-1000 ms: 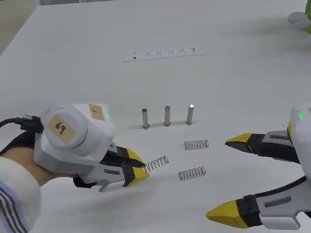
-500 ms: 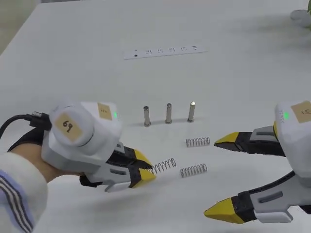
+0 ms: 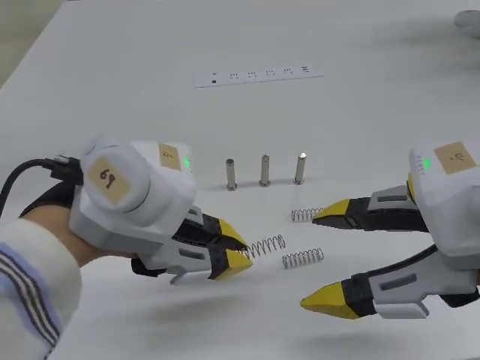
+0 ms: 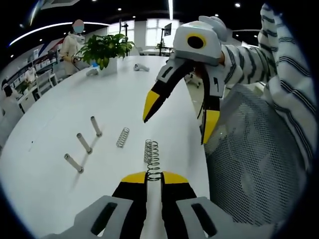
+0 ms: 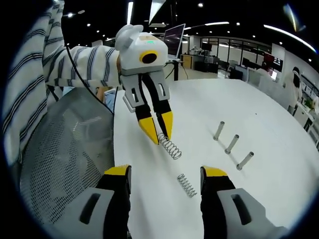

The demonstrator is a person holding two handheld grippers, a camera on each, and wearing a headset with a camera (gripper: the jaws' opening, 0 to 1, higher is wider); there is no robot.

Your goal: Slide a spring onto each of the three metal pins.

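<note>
White table point(image 3: 150, 60): spring point(image 3: 268, 245) end hidden in L gripper point(image 3: 245, 253).

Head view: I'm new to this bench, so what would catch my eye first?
The left gripper, low and left of centre, is shut on one end of a spring. The right gripper, at lower right, is wide open, with a second spring lying on the table before it. Behind them three metal pins stand upright in a row, all bare.

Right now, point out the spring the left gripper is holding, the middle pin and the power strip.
held spring point(image 3: 266, 246), head view, middle coils.
middle pin point(image 3: 265, 170), head view, mid shaft.
power strip point(image 3: 259, 76), head view, centre of its top face.
</note>
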